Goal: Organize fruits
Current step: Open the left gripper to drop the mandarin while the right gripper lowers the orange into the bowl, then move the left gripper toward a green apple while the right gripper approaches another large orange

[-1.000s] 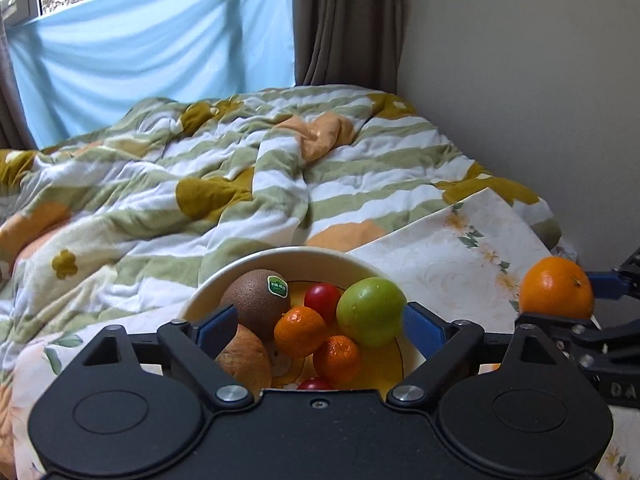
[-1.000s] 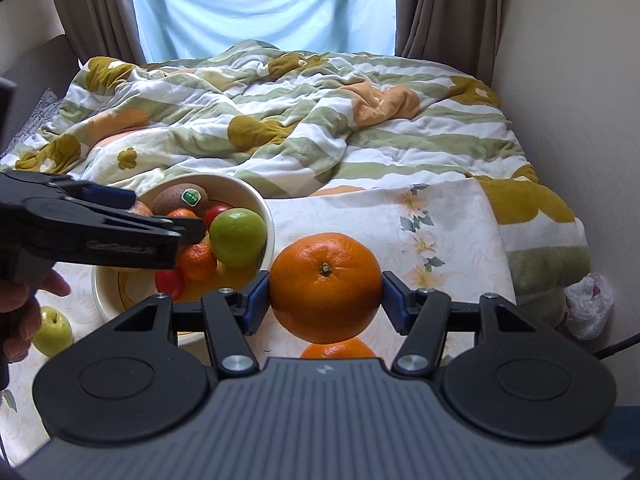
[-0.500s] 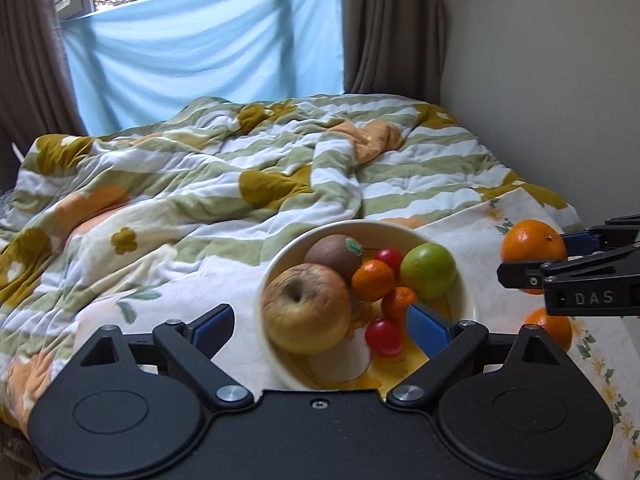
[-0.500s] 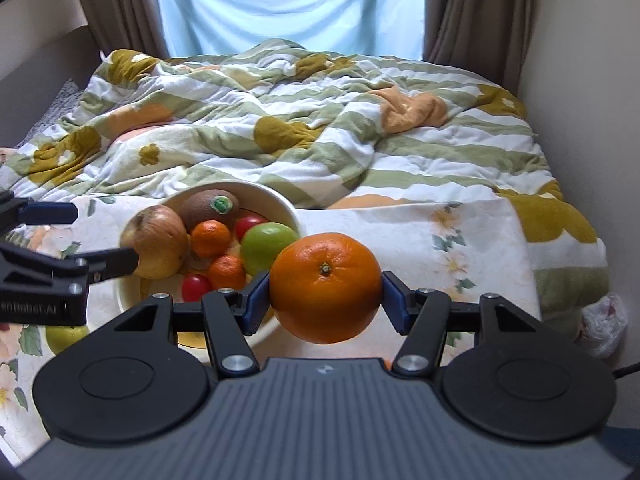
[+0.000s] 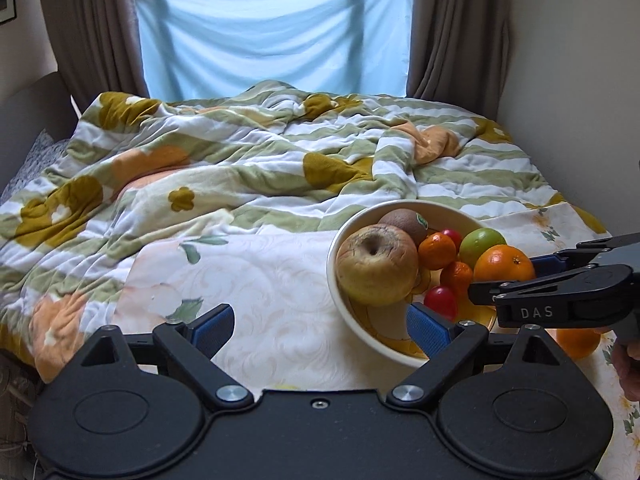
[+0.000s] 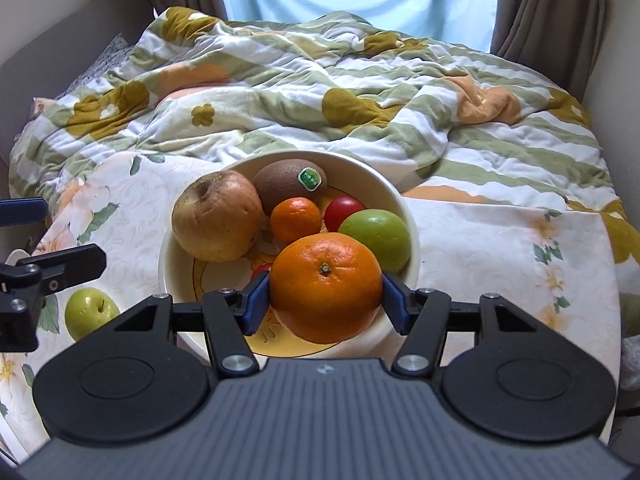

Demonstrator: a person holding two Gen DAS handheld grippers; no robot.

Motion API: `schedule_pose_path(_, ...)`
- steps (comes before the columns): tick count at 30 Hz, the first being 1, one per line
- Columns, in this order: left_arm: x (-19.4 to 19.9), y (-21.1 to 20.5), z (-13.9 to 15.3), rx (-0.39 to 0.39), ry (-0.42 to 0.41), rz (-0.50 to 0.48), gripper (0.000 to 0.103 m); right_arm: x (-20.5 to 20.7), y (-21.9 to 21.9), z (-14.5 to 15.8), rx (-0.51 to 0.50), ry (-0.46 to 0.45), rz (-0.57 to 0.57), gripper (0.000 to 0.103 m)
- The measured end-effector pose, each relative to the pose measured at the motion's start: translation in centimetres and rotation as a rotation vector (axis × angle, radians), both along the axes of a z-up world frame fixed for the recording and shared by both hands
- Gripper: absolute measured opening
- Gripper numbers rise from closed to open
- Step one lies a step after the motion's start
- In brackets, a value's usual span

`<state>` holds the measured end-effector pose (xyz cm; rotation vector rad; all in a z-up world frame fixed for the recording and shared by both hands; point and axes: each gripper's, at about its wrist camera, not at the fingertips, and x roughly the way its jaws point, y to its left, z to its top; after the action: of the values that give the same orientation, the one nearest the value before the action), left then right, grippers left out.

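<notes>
The right claw (image 6: 325, 296) is closed on a large orange (image 6: 326, 286); both blue pads press against the fruit's sides. The orange is held above the near part of the cream bowl (image 6: 408, 216), clear of the fruit below it.

The left claw (image 5: 320, 326) stands wide open with nothing between its blue pads (image 5: 214, 328). Its right finger overlaps the near rim of the bowl in the left wrist view; whether it touches the rim cannot be determined. In the right wrist view it is at the left edge, above the floral cloth (image 6: 500, 240).

Bowl contents:
- a wrinkled yellow-brown apple (image 6: 218, 216) at the left side;
- a kiwi (image 6: 288, 180) with a green sticker, behind the apple;
- a small tangerine (image 6: 295, 220) near the centre;
- a red tomato (image 6: 342, 208) just beside it;
- a green apple (image 6: 378, 236) at the right side.

The bowl rests on the floral cloth, spread over the bed in front of a striped quilt (image 6: 360, 80). A second green apple (image 6: 91, 312) lies on the cloth, left of the bowl. Another orange (image 5: 578, 342) lies on the cloth to the right of the bowl, partly hidden by the right claw.
</notes>
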<state>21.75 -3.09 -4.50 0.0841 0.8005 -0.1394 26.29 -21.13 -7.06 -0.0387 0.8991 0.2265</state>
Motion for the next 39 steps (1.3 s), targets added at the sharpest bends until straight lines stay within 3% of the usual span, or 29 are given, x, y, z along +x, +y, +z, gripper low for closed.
schedule_pose_path(7,-1.2,-0.4,-0.4,0.028,0.014,0.004,0.095,0.1,0.3,-1.2,-0.002,0.021,0.008,0.075)
schedule_pose_path(8,-1.4,-0.4,-0.3,0.028,0.011,0.007,0.095,0.0,0.4,-1.1,-0.006,0.014,0.006,0.078)
schedule_pose_path(11,-2.3,-0.4,0.1,0.024,0.002,0.020,0.095,-0.6,0.3,-0.2,-0.020,-0.034,-0.010,0.103)
schedule_pose_path(21,-5.9,-1.4,2.1,0.039,-0.049,0.047,0.095,-3.4,-2.3,2.7,0.012,-0.091,-0.063,0.103)
schedule_pose_path(39,-13.2,0.0,5.3,0.086,-0.151,0.139,0.097,-13.7,-5.3,7.7,-0.010,-0.188,-0.082,0.103)
